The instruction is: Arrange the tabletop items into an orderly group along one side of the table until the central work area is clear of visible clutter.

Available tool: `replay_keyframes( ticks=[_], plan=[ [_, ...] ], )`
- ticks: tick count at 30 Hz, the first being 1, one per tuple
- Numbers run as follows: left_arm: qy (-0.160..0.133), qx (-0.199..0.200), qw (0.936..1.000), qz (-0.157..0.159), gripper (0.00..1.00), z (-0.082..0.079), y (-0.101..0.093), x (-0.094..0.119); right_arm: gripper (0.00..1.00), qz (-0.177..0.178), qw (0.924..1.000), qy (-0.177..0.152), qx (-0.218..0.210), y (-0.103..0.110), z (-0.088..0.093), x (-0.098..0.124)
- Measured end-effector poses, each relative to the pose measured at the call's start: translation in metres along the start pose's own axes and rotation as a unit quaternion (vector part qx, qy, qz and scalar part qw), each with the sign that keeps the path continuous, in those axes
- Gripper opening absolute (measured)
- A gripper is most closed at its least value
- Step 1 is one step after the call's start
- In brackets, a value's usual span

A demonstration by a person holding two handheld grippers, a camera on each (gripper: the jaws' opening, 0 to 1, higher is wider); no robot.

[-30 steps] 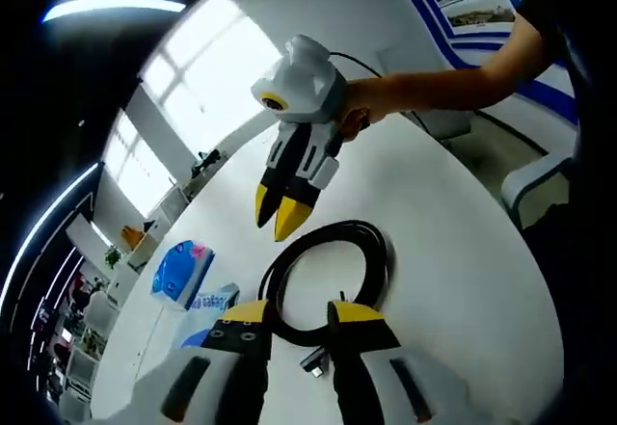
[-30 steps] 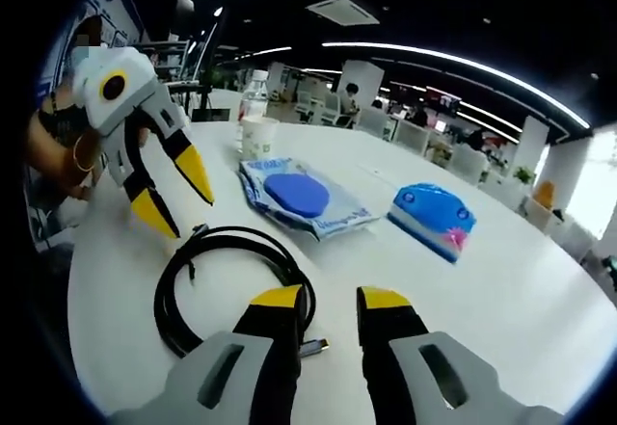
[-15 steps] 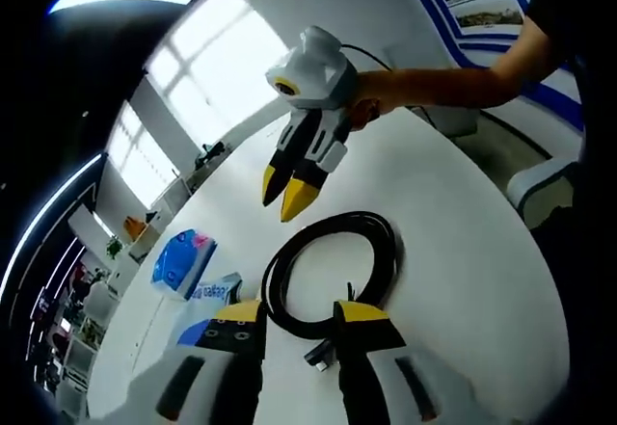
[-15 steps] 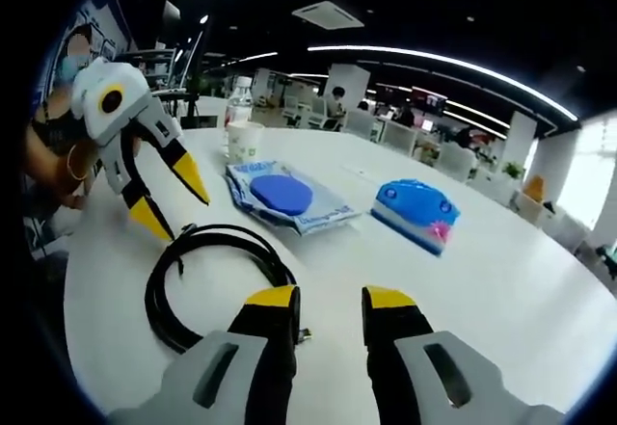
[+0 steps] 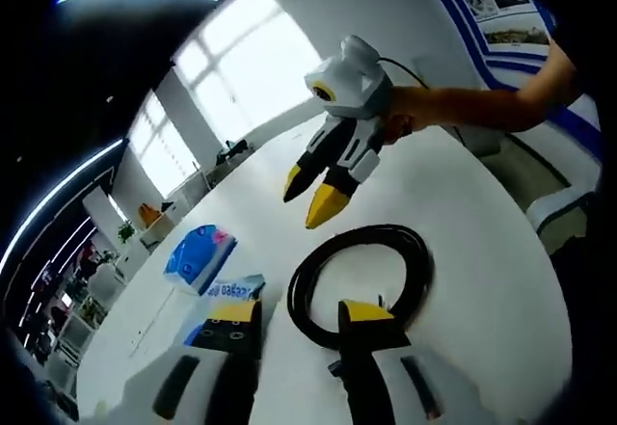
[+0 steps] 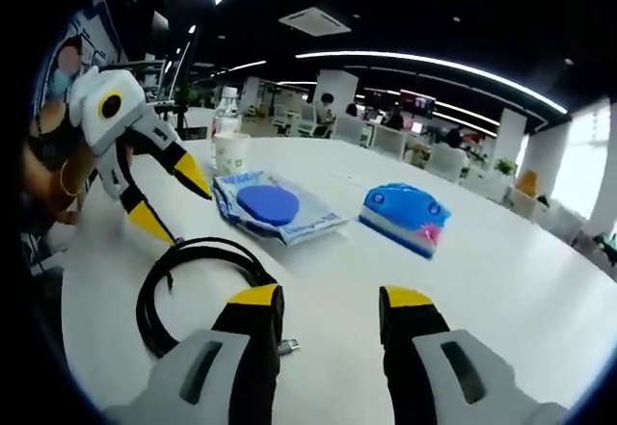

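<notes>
Coiled cable [image 6: 198, 280] loose on bench [image 6: 501, 280]
Floppy, light; best pinched across bundled loops. Both claws gaping wide: left claw [image 5: 299, 319], right claw [image 6: 333, 309].

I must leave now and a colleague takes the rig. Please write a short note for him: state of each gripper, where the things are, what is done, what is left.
Left gripper: open, empty, above the table beside the cable.
Right gripper: open, empty, near the coiled cable's plug end.
Things on the white table: black cable nearest; flat pack with blue disc behind it; blue pouch to its right; cup and bottle at the back.
Done: nothing grouped yet, as far as I can judge.
Left: move all to one side.
</notes>
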State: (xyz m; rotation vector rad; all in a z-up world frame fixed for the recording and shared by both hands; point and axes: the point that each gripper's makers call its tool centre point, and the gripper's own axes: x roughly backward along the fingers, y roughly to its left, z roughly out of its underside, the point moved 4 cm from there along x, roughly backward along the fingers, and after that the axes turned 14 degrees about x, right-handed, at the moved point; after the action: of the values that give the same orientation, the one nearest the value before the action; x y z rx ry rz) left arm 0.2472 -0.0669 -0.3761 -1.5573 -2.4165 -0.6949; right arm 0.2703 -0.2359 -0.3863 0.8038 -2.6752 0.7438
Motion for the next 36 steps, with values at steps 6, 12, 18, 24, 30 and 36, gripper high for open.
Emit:
replay_keyframes(
  ticks=[6,12,18,24,30,36],
  plan=[
    [-0.035,0.043,0.9983,-0.017,0.33,-0.012,0.009,-0.004,0.41,0.005,0.9999,-0.008,-0.013,-0.003,0.000,0.001],
    [-0.043,0.060,0.9968,-0.032,0.37,-0.017,0.018,-0.007,0.38,0.010,0.9997,-0.015,-0.014,-0.006,0.000,0.003],
    [-0.038,0.067,0.9965,-0.032,0.43,-0.019,0.021,-0.017,0.40,0.016,0.9995,-0.026,-0.010,-0.012,-0.007,0.001],
    [-0.042,0.062,0.9962,-0.045,0.43,-0.025,0.028,-0.021,0.39,0.023,0.9992,-0.033,-0.007,-0.014,-0.011,0.002],
    [-0.059,0.058,0.9947,-0.061,0.48,-0.034,0.039,-0.026,0.35,0.031,0.9989,-0.034,0.009,-0.018,-0.010,0.002],
    [-0.064,0.059,0.9940,-0.066,0.50,-0.039,0.050,-0.030,0.36,0.033,0.9986,-0.040,-0.002,-0.023,-0.008,-0.006]
  ],
)
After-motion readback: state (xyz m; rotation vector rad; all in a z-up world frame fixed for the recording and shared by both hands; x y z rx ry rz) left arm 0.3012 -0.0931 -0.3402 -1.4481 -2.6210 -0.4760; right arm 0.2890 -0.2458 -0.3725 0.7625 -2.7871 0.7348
